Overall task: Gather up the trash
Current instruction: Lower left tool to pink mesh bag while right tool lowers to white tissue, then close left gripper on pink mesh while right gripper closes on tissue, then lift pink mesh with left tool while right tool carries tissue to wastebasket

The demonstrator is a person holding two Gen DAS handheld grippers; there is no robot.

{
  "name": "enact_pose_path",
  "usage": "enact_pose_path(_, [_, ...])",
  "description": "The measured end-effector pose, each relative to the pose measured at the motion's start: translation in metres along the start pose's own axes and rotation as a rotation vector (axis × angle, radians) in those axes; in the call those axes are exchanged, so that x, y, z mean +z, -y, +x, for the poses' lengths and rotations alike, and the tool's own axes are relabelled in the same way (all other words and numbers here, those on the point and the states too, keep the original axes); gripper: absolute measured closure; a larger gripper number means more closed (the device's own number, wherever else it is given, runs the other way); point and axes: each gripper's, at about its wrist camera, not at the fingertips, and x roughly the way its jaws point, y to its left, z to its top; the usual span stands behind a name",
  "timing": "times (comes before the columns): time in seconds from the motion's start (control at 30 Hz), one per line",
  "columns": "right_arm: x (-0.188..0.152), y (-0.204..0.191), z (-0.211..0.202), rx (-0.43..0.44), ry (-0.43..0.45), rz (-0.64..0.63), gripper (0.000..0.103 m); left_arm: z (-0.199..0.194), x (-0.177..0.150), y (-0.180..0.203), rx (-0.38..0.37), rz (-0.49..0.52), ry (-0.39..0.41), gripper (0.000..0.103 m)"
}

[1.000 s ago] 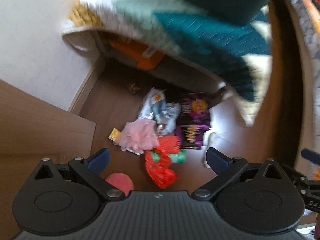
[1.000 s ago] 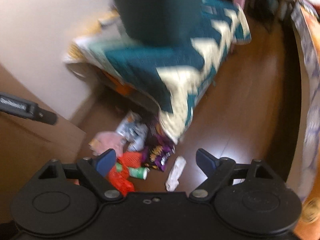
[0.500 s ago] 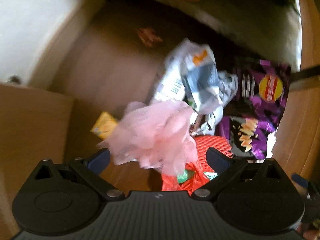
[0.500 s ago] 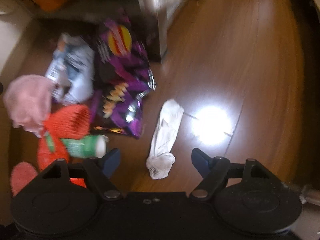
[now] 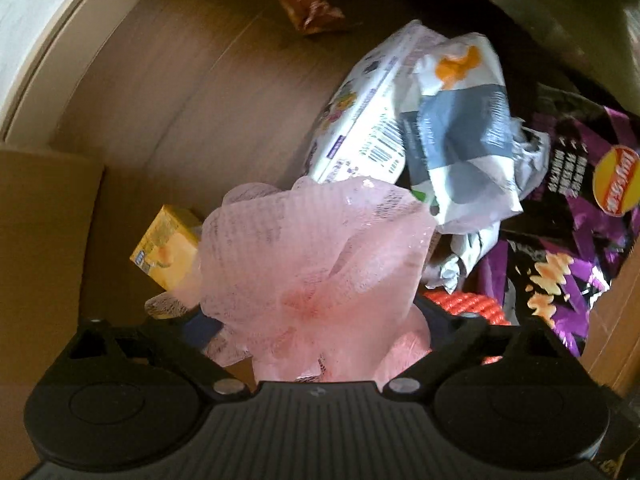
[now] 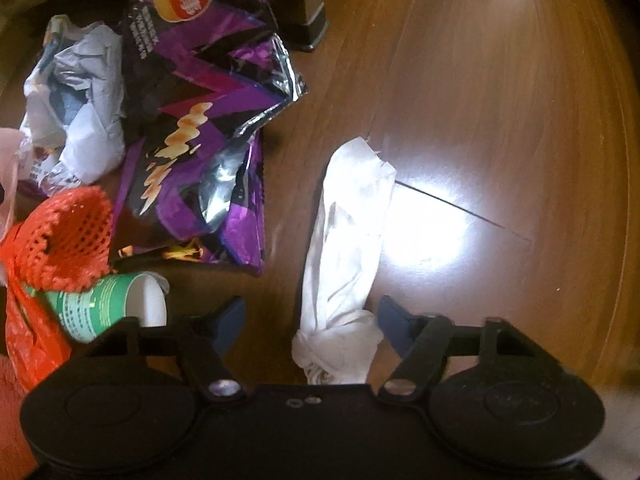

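Trash lies piled on a wooden floor. In the left wrist view a pink mesh net fills the space between the wide-apart fingers of my left gripper; the fingers are open around it and their tips are hidden. Behind it lie a crumpled white wrapper, a purple chip bag and a yellow carton. In the right wrist view my right gripper is open around the knotted end of a white twisted tissue. Left of it lie the purple chip bag, a green cup and orange netting.
A cardboard box wall stands at the left in the left wrist view. A brown scrap lies near the baseboard. A dark furniture leg stands behind the chip bag. Bare floor with a glare spot stretches right.
Both grippers have dropped toward the floor. The left one closed in on the pink net, now between its fingers. The right one came down over the white tissue's end.
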Motion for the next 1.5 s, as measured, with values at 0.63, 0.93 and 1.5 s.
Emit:
enact_pose_path(0.63, [-0.007,0.014,-0.101,-0.027,0.043,-0.028,0.098,-0.082,-0.016,-0.018,0.007,-0.071,0.053,0.079])
enact_pose_path(0.93, [0.003,0.007,-0.276,0.055,0.122,-0.012,0.098,-0.23,-0.048,-0.015,-0.02,-0.033,0.107,0.079])
enact_pose_path(1.5, [0.08,-0.015,-0.606,0.168,0.462,-0.085,0.097,-0.554,-0.072,0.04,-0.114,0.202,0.445,0.079])
